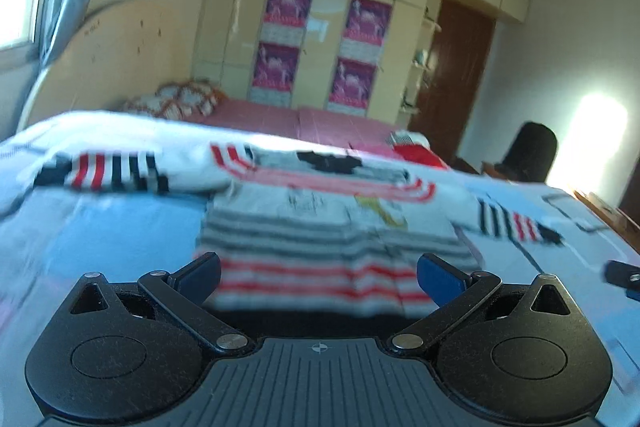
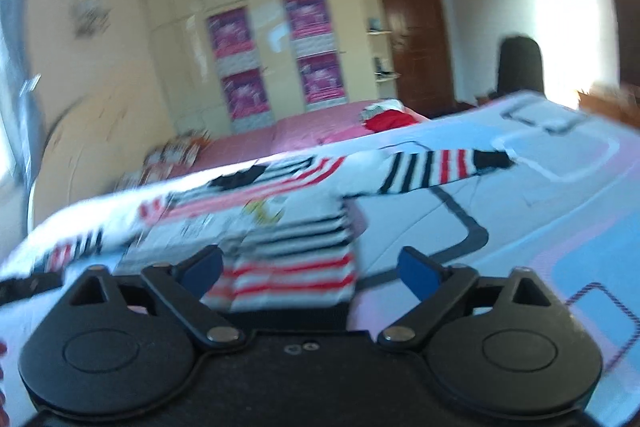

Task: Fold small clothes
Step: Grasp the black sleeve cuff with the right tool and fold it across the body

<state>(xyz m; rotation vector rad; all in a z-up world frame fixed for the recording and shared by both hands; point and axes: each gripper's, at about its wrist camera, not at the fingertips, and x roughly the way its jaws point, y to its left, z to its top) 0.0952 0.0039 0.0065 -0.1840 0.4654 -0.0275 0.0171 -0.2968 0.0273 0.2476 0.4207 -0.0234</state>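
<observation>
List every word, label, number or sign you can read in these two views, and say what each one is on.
None can be read.
Striped shirt: a small dark print on the chest, too blurred to read.
Four pink posters on the wardrobe doors: pale text blocks below the pictures, too small and blurred.
Left hand-held gripper body: only a small crosshair mark, no lettering.
Bedspread: line patterns only, no words.

The striped shirt [image 1: 320, 223] is lying spread across the middle of the bedcover [image 1: 112, 227], its sleeves reaching out to both sides and taking up the space directly ahead of both grippers. Bare cover is lying open left of the shirt's body and, in the right wrist view, right of it [image 2: 500, 211], giving free passage there
</observation>
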